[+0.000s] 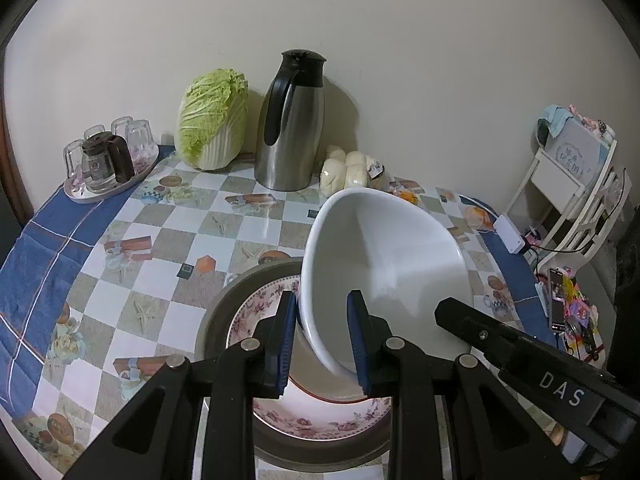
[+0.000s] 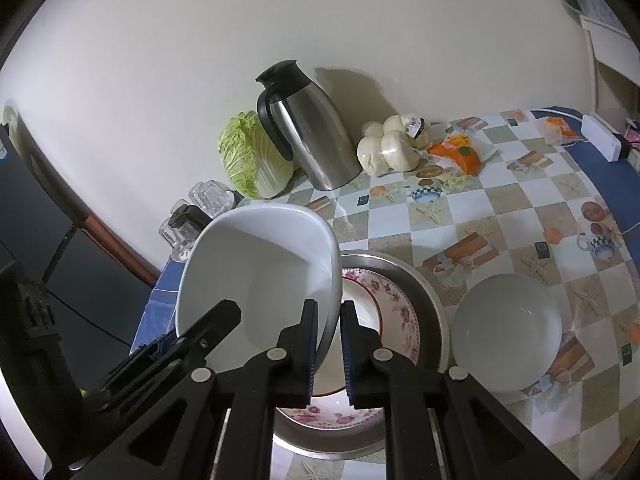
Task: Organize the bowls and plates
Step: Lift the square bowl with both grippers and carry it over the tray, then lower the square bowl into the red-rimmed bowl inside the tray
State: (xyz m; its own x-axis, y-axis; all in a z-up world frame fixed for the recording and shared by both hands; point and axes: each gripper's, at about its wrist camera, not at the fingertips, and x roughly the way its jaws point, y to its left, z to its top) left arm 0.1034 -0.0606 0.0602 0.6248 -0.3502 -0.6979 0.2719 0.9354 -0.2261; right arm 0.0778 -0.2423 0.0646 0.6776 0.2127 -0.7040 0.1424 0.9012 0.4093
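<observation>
A large white bowl (image 1: 384, 248) is held tilted above a floral plate (image 1: 320, 412) that lies in a metal pan (image 1: 224, 308). My left gripper (image 1: 322, 320) straddles the bowl's near rim, its jaws wider than the rim. My right gripper (image 2: 328, 320) pinches the same bowl (image 2: 260, 272) at its right rim, over the floral plate (image 2: 400, 316) and metal pan (image 2: 432, 304). A second white bowl (image 2: 506, 330) stands upright on the table to the pan's right.
At the back by the wall stand a steel thermos jug (image 1: 290, 124), a napa cabbage (image 1: 214, 114), wrapped buns (image 1: 346, 168) and a tray of glasses (image 1: 108, 160). An orange packet (image 2: 460, 152) lies nearby. A white shelf (image 1: 576, 184) stands off the table's right.
</observation>
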